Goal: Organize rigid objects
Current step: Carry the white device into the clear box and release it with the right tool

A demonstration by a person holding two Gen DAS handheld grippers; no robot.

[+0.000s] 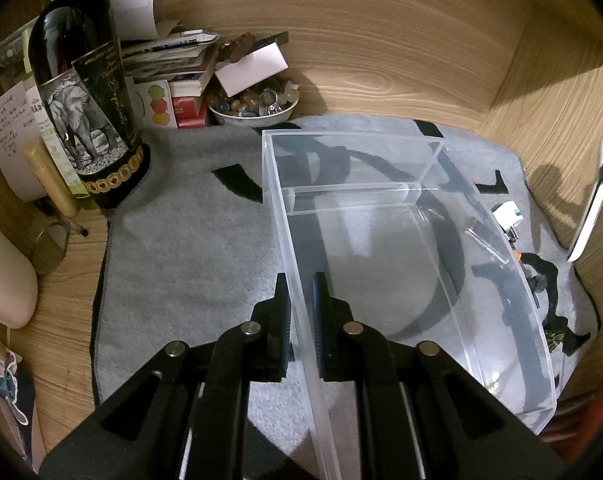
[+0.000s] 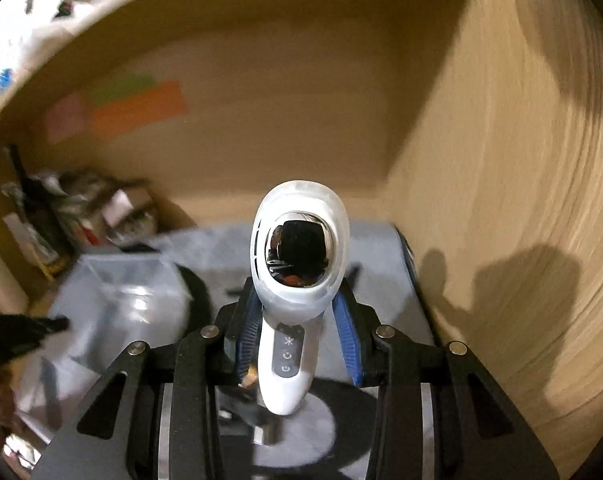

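A clear plastic box (image 1: 381, 216) with an inner divider lies on the grey mat (image 1: 189, 248). My left gripper (image 1: 301, 292) is shut on the box's left wall, one finger outside and one inside. My right gripper (image 2: 297, 320) is shut on a white handheld device (image 2: 297, 272) with a mirrored oval head and a grey button strip, held up above the mat. The same device shows blurred at the right edge of the left wrist view (image 1: 597, 196). The clear box (image 2: 129, 292) shows blurred at lower left in the right wrist view.
A dark wine bottle (image 1: 81, 92) with an elephant label stands at the left. Behind it are papers, small boxes and a white bowl of beads (image 1: 253, 104). A small white item (image 1: 509, 216) and black oddments (image 1: 549, 280) lie right of the box. Wooden walls enclose the space.
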